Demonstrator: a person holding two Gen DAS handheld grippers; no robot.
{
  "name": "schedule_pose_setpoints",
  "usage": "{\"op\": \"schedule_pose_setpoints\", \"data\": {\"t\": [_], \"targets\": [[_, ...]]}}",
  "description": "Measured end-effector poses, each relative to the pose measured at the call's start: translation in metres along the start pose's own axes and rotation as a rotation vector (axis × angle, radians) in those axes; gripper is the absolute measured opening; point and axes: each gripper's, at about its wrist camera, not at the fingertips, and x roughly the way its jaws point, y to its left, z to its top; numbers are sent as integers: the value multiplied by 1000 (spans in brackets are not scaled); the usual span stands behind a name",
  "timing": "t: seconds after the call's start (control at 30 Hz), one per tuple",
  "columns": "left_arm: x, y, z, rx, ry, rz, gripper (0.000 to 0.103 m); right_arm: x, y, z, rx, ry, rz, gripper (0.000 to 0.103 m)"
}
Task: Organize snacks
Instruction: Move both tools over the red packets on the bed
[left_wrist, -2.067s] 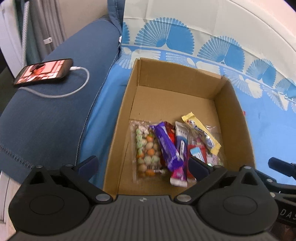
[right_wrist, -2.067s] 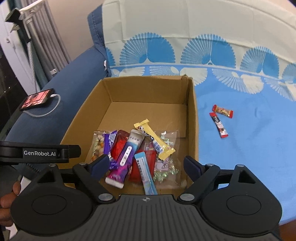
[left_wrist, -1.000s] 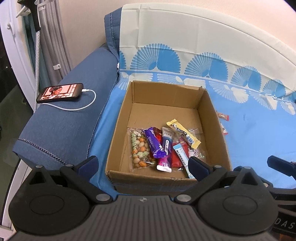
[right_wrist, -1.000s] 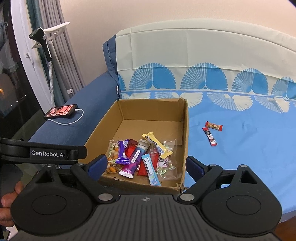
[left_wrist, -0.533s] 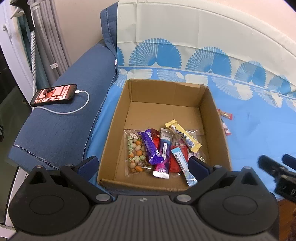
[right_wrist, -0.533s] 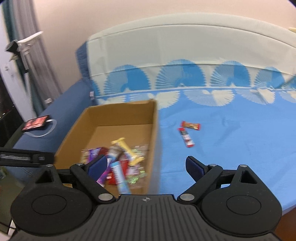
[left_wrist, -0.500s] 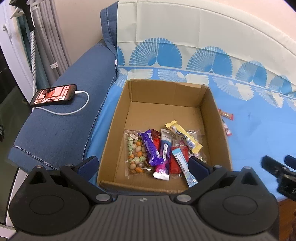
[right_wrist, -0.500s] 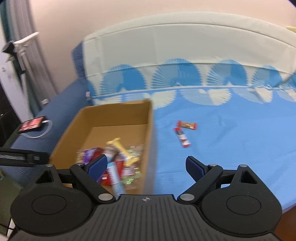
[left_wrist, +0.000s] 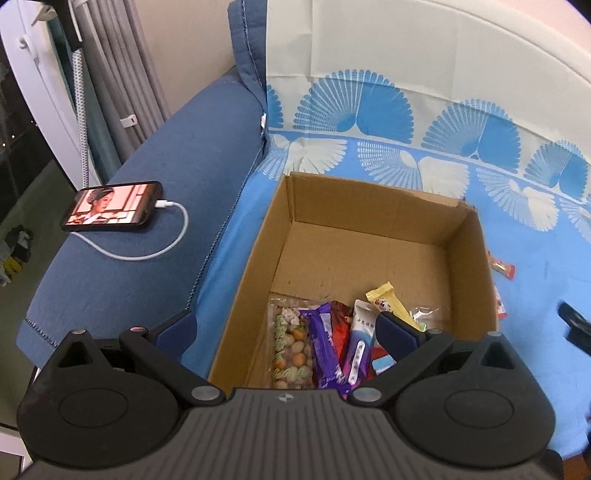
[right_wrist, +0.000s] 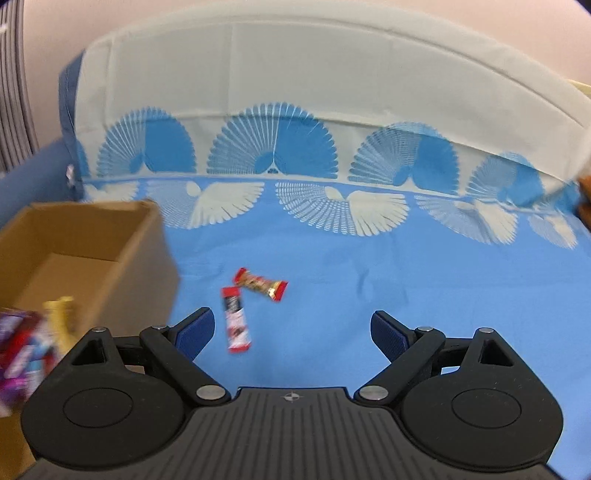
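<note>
right tool (right_wrist: 291, 328), spread wide and empty, has swung from the box (right_wrist: 110, 236) toward two loose red bars (right_wrist: 236, 325); left tool (left_wrist: 286, 332) likewise wide.

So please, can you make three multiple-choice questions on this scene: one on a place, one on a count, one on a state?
1. Where does the phone lie?
A. inside the cardboard box
B. on the dark blue sofa arm
C. on the light blue cover

2. How many snack packs lie on the light blue cover outside the cardboard box?
A. two
B. none
C. five

3. How is the right gripper?
A. shut on a snack
B. open, holding nothing
C. shut and empty

Answers:
1 B: it rests on the sofa arm, cable plugged in.
2 A: a red-and-gold bar and a red-and-white stick.
3 B: its fingers stand wide apart above the cover.
</note>
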Motion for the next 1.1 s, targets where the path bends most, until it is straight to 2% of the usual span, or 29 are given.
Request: {"op": "schedule_pose_setpoints", "data": {"t": [0.17,0.23,0.37,0.47,0.57,0.7,0.83,0.9,1.03,1.1], "targets": [[19,-13,11,11,33,18,103,100,-5,13,-93,41,-20,93],[26,-17,15,16,47,21,103,133,-3,16,-111,73,13,92],[36,-29,29,19,56,5,103,176,8,15,-148,116,63,92],[35,-47,42,25,26,-20,103,201,12,14,-155,119,13,93],[34,-73,53,37,11,-80,103,209,-10,13,-22,77,-89,94],[34,-124,66,105,-12,-177,103,209,-65,3,167,79,-191,95],[37,-187,77,171,-17,-279,103,196,-103,-13,155,89,-237,96],[47,-225,80,213,29,-346,103,190,-111,-21,135,88,-243,97],[84,-290,77,246,186,-442,103,185,-120,-26,132,83,-224,97],[107,-310,69,233,237,-411,103,187,-121,-22,103,85,-199,97]]}}
